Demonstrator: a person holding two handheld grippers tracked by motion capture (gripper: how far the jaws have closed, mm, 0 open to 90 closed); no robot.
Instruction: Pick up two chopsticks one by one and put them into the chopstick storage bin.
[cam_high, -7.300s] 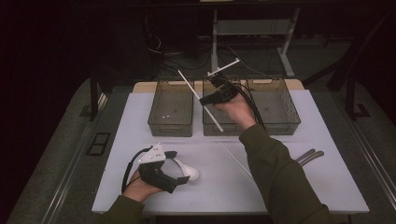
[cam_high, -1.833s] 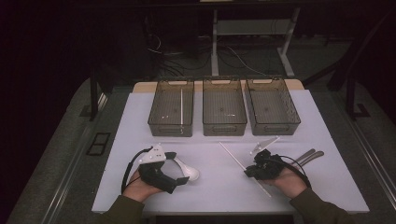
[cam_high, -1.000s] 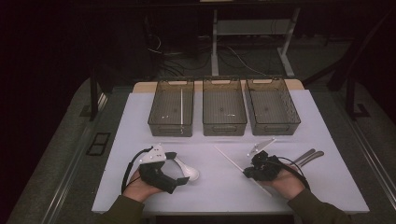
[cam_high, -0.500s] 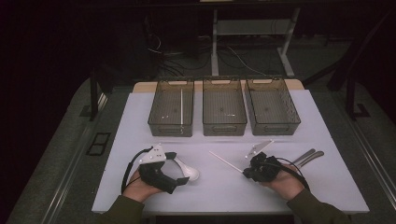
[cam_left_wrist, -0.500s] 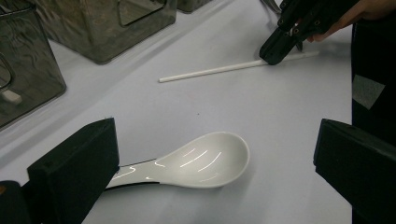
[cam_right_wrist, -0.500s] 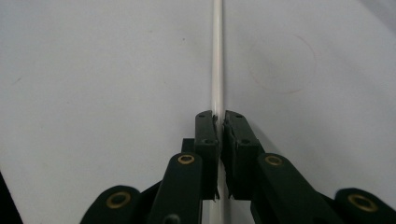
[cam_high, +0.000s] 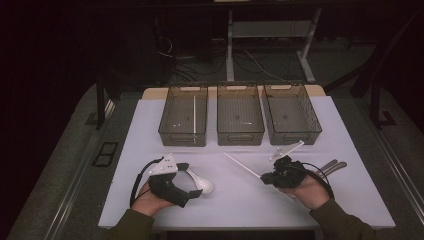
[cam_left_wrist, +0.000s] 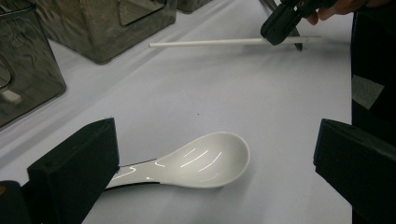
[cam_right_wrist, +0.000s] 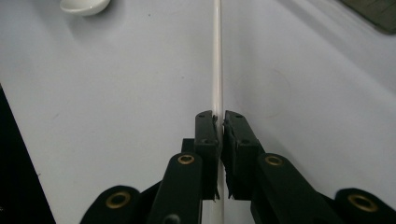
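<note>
white plastic: thin chopstick (cam_high: 242, 164), judged light, stiff, slick and liable to pivot in a pinch
grip point: right gripper (cam_right_wrist: 219, 122) clamps it part-way along; nearer the middle would steady it
location: raised off the white table (cam_high: 240, 200), right-front area, tip aimed at the bins (cam_high: 239, 114)
right hand (cam_high: 305, 187): low, near the front edge
left gripper (cam_left_wrist: 215, 154): jaws wide apart astride the white spoon (cam_left_wrist: 196, 161), not pinching it

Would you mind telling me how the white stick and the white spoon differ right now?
The stick is long, thin and straight; the spoon is short with a broad bowl. The stick is clamped in the shut right gripper; the spoon lies on the table between the open left gripper's jaws, ungripped. Both are white.
</note>
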